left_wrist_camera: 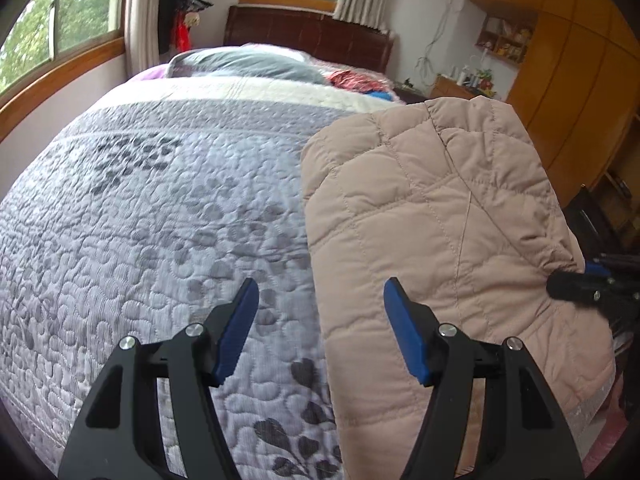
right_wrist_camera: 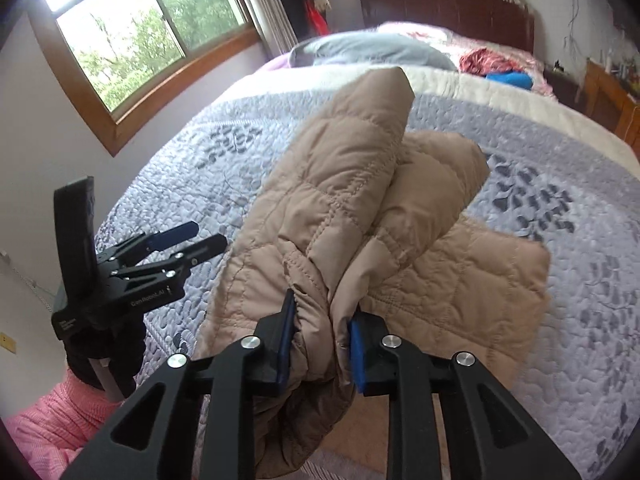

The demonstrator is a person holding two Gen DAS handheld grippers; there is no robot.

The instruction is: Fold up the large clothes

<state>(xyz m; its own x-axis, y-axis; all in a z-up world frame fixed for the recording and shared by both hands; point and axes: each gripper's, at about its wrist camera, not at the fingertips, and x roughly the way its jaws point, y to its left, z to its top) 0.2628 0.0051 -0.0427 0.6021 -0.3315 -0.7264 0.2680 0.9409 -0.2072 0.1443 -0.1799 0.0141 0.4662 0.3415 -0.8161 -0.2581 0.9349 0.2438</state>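
Two grippers over the bed (left_wrist_camera: pixel 160 208): the right gripper (right_wrist_camera: pixel 322 344) pinches a bunched edge of the tan jacket (right_wrist_camera: pixel 360 208), lifting it off the quilt, while the left gripper (left_wrist_camera: pixel 320 332) hangs spread and empty beside it. Risk: that puffy, slick fabric could slide from the pinch, or the one-sided lift could drag the fold crooked.

Bed (left_wrist_camera: pixel 168 208) under a grey leaf-patterned quilt
A tan quilted jacket (left_wrist_camera: pixel 440 216) lies on the quilt; a grey pillow (left_wrist_camera: pixel 248 65) and red cloth (left_wrist_camera: pixel 356 79) near the headboard.
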